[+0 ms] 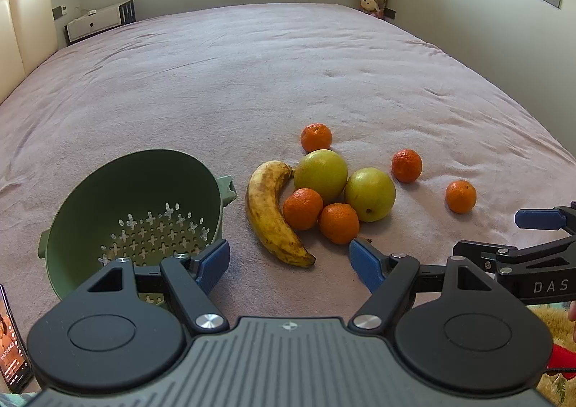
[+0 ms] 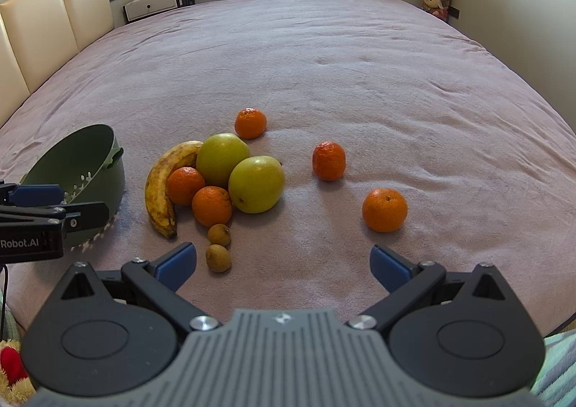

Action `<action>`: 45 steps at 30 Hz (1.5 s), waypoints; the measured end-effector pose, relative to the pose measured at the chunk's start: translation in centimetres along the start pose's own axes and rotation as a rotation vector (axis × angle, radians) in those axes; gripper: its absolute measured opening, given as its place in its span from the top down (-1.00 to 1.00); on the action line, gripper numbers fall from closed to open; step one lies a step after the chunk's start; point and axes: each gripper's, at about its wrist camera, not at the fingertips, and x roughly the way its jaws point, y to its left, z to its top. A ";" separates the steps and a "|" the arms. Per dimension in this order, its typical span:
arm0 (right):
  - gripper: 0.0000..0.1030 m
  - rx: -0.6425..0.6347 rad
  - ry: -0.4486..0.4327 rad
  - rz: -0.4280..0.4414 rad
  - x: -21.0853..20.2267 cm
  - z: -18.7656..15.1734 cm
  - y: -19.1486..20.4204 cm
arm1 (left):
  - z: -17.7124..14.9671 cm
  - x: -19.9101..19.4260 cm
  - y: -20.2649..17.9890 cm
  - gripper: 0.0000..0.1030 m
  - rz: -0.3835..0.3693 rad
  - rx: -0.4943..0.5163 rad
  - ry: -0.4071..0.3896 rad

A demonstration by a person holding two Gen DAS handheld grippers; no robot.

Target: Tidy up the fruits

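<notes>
two longans (image 2: 218, 257), five tangerines (image 2: 384, 209), two apples (image 2: 256, 184), one banana (image 2: 160, 191), one colander (image 1: 133, 191).

Left gripper (image 1: 289, 263) and right gripper (image 2: 282, 263), jaws wide apart, both level.

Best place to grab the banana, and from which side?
Take the banana across its thick middle, coming from above, with one finger on its open outer curve toward the colander. It lies flat on the bed, and its inner curve touches an orange, so that side is tight. The left hand-held gripper, open, is nearest.
</notes>
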 end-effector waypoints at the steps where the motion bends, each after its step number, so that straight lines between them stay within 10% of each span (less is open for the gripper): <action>1: -0.93 -0.001 0.000 0.000 0.0 0.0 0.0 | 0.0 0.0 0.0 -0.73 0.000 0.000 0.000; 45: -0.92 -0.007 0.026 0.004 0.7 -0.2 0.4 | 0.0 -0.2 -0.1 -0.64 -0.027 -0.005 0.007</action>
